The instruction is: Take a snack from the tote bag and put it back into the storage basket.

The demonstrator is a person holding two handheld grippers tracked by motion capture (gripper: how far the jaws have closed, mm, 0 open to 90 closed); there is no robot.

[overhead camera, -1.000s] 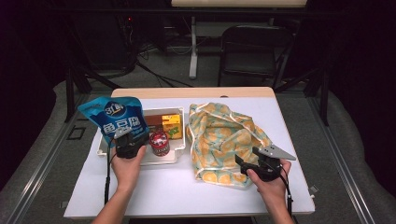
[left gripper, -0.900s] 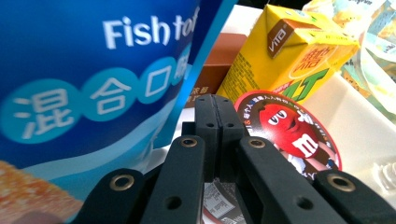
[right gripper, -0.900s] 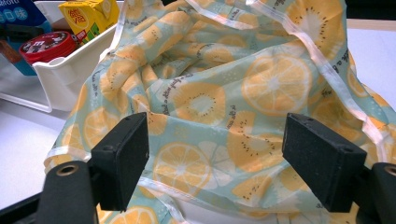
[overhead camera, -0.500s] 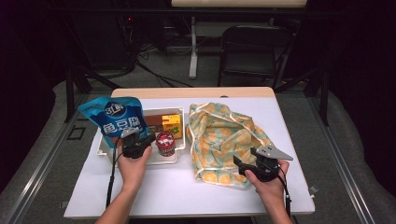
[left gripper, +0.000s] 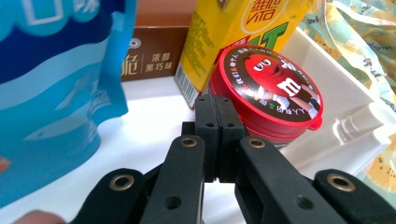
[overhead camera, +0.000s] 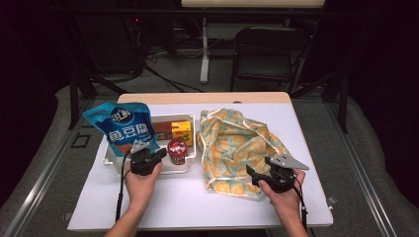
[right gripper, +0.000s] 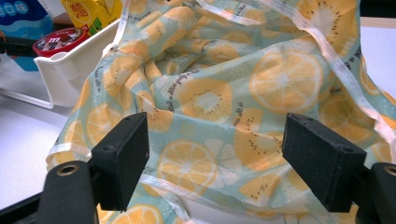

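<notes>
Shifted since the earlier frame: left gripper [overhead camera: 157, 153], from over the blue snack pouch [overhead camera: 124, 129] to just beside the round red candy tub with printed lid [left gripper: 268, 93]. Jaws pressed together on nothing, tips at the tub's near rim. Tub upright in the near right corner of the white plastic tray [overhead camera: 190, 148], touching the yellow drink carton [left gripper: 233, 32] behind it; brown chocolate box [left gripper: 156, 56] farther back in the tray, pouch leaning over the tray's left side. Probably closed jaws brought up to nudge or line up on the tub before a grasp. Right of the tray, crumpled fruit-print cloth bag [overhead camera: 237, 148]; right gripper [right gripper: 215, 158] at its near edge, jaws standing wide apart, touching nothing, likely waiting to seize the hem.
</notes>
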